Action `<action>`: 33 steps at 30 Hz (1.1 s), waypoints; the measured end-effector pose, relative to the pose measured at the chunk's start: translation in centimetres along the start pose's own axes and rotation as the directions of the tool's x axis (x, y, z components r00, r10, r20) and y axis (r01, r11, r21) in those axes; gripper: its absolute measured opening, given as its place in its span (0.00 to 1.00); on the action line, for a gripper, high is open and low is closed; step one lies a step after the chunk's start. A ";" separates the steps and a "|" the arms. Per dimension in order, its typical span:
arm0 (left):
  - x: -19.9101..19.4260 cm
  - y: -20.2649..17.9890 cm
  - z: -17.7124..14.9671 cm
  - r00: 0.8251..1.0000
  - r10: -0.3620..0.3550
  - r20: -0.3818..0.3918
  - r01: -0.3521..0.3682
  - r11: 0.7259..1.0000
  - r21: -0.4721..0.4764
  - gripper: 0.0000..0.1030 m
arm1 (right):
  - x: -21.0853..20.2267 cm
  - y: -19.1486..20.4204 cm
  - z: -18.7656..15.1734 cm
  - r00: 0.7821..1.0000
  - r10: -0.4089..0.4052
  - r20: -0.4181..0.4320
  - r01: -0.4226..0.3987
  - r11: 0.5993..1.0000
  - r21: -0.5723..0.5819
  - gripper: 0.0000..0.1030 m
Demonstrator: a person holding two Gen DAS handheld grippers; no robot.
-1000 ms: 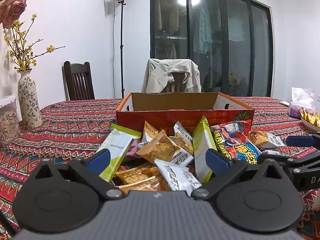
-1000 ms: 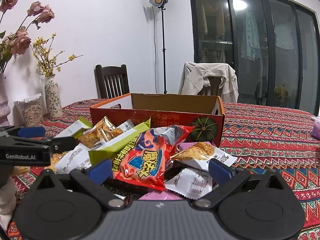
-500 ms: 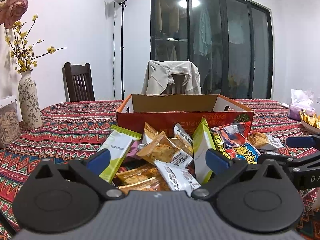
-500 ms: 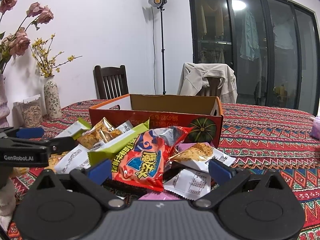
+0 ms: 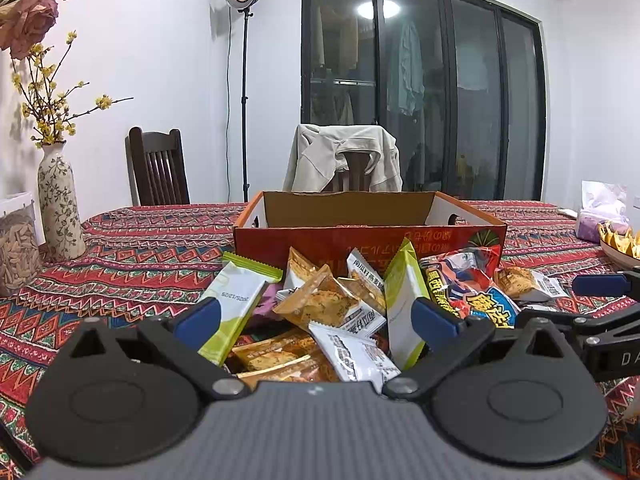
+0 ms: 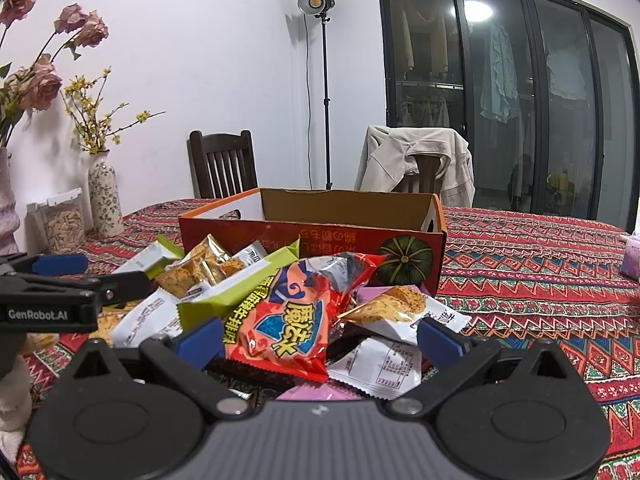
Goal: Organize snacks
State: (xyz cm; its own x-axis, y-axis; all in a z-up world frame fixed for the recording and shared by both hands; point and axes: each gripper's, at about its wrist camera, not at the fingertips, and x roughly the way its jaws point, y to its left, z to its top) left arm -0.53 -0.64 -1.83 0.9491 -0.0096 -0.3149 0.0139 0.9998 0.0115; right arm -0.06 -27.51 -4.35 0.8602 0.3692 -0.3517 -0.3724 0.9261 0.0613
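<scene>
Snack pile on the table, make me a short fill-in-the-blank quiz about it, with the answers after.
1. The snack packets lie heaped in front of an open ______ box, not inside it.
2. The big red chip bag lies between the open fingers of the ______ gripper.
3. The left gripper is ______, holding nothing.
4. The tablecloth is patterned mostly in ______.

Answers: cardboard; right; open; red
</scene>
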 end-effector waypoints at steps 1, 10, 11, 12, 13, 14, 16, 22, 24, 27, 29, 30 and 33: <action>0.0 0.0 0.0 1.000 0.000 0.000 0.000 1.000 0.000 1.00 | 0.0 0.0 0.0 1.000 0.001 0.000 -0.001 1.000 0.000 1.00; -0.1 0.0 0.0 1.000 -0.001 0.001 0.001 1.000 -0.002 1.00 | 0.0 0.0 -0.1 1.000 0.000 0.000 0.000 1.000 0.000 1.00; -0.1 0.0 0.0 1.000 -0.001 0.001 0.001 1.000 -0.002 1.00 | 0.0 0.0 -0.1 1.000 0.000 -0.001 0.000 1.000 0.000 1.00; 0.0 0.0 0.0 1.000 0.000 0.002 0.000 1.000 -0.002 1.00 | 0.0 0.0 -0.1 1.000 0.000 0.000 0.000 1.000 0.000 1.00; -0.1 0.0 0.0 1.000 0.000 0.002 0.000 1.000 -0.003 1.00 | 0.0 0.0 -0.1 1.000 0.000 0.000 0.000 1.000 0.000 1.00; -0.1 0.0 0.0 1.000 0.000 0.003 0.000 1.000 -0.003 1.00 | 0.0 0.0 -0.1 1.000 0.000 0.000 0.000 1.000 0.000 1.00; -0.1 0.0 0.0 1.000 0.002 0.005 -0.001 1.000 -0.006 1.00 | 0.0 0.0 -0.1 1.000 0.001 0.000 -0.001 1.000 0.000 1.00; -0.1 0.1 0.0 1.000 0.003 0.007 -0.003 1.000 -0.012 1.00 | 0.0 0.0 -0.1 1.000 -0.001 0.000 0.001 1.000 0.000 1.00; -0.1 0.1 0.1 1.000 0.002 0.005 -0.002 1.000 -0.011 1.00 | 0.0 0.0 -0.1 1.000 -0.002 0.000 0.002 1.000 -0.003 1.00; -0.2 0.2 0.0 1.000 0.000 0.001 0.000 1.000 -0.015 1.00 | -0.1 -0.2 0.0 1.000 -0.011 0.001 0.011 1.000 -0.015 1.00; -0.1 0.5 0.1 1.000 -0.007 -0.007 0.007 1.000 -0.026 1.00 | -0.3 -0.4 0.1 1.000 -0.017 0.003 0.017 1.000 -0.019 1.00; -0.1 0.6 0.2 1.000 -0.014 -0.013 0.014 0.999 -0.035 1.00 | -0.3 -0.6 0.3 1.000 -0.019 0.002 0.019 1.000 -0.020 1.00; -0.2 1.1 0.5 1.000 -0.020 -0.020 0.019 0.999 -0.047 1.00 | -0.5 -1.2 0.8 1.000 -0.027 0.001 0.028 0.999 -0.027 1.00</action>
State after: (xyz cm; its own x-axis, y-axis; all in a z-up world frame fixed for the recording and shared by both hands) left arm -0.51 0.42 -1.31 0.9420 -0.0288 -0.3343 0.0166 0.9991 -0.0394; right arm 0.22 -28.73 -3.54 0.8706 0.3437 -0.3521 -0.3578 0.9334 0.0264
